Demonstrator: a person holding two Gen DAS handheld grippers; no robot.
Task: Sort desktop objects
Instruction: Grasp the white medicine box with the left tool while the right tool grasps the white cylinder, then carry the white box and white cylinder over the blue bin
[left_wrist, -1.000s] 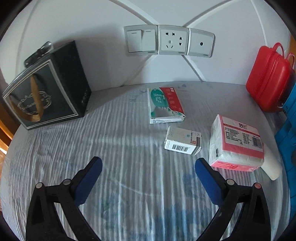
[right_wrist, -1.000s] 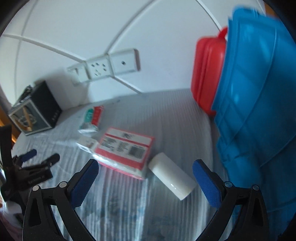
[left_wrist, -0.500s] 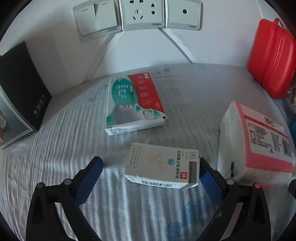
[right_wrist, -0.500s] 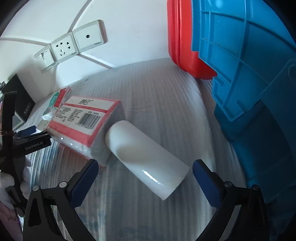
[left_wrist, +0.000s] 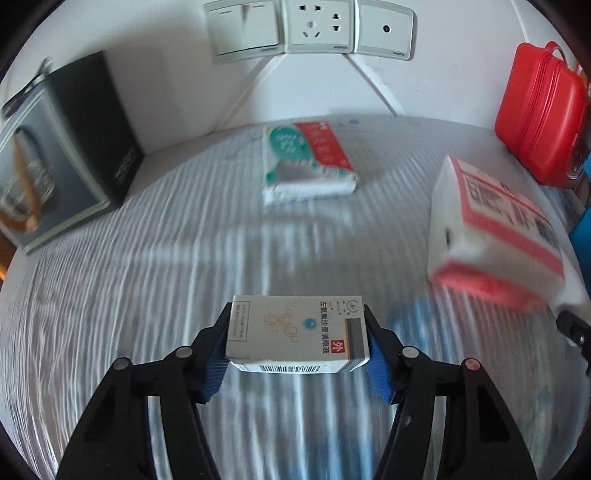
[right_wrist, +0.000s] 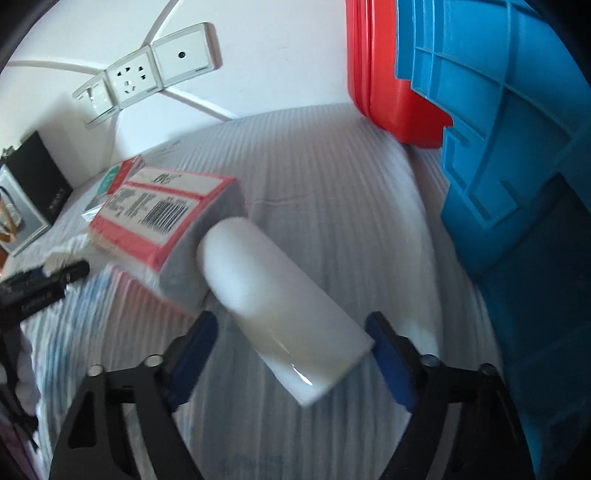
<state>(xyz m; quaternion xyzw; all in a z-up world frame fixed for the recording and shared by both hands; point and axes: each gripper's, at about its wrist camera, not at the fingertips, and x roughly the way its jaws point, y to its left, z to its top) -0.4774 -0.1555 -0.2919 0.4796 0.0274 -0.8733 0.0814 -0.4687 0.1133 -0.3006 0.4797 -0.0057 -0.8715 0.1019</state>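
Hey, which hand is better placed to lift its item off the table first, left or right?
Left. The left gripper is closing with its pads against both ends of the small white box. The right gripper only straddles the white cylinder, with a gap on one side.

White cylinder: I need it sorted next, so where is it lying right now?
In the right wrist view, the white cylinder lies between the closing jaws of the right gripper, its far end against the red-labelled tissue pack.

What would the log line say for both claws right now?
left claw: closing on small white medicine box | right claw: closing around white cylinder, left pad not touching | surface: striped cloth
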